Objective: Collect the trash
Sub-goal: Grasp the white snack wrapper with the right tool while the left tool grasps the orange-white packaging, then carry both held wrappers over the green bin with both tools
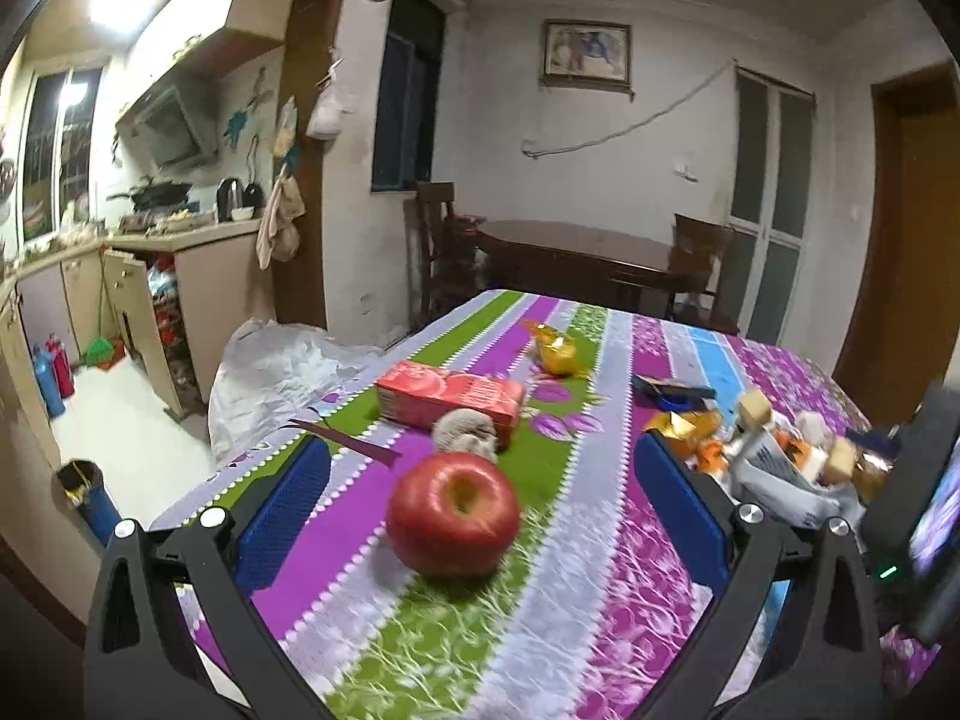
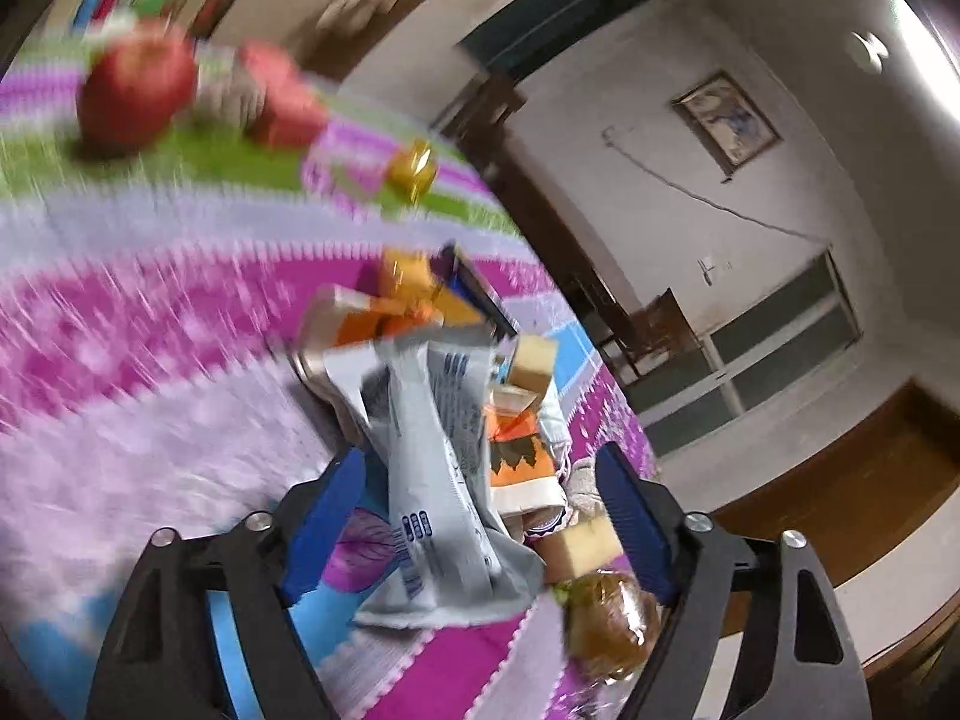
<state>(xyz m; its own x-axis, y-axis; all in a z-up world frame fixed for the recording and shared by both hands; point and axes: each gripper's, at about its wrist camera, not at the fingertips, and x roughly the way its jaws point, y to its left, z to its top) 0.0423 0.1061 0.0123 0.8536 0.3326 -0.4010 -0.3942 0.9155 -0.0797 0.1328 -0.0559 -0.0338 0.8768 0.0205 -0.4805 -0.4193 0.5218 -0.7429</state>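
My left gripper (image 1: 480, 450) hangs open low over the striped tablecloth (image 1: 630, 540). A red apple (image 1: 453, 513) sits between its blue pads without touching them. Behind the apple lie a crumpled grey paper ball (image 1: 465, 432) and a red carton (image 1: 447, 399). My right gripper (image 2: 483, 459) is rolled to one side and stands open around a heap of wrappers. A grey-white wrapper (image 2: 432, 450) lies between its pads, and I see no pad pressing on it. Orange wrappers (image 2: 408, 294), tan cubes (image 2: 531, 363) and a brown packet (image 2: 612, 612) crowd that heap.
A gold wrapper (image 1: 555, 351) and a dark blue wrapper (image 1: 672, 390) lie farther back on the table. A white plastic sheet (image 1: 282, 372) hangs at the table's left edge. A small bin (image 1: 84, 492) stands on the floor at the left. A dark dining table (image 1: 576, 252) is behind.
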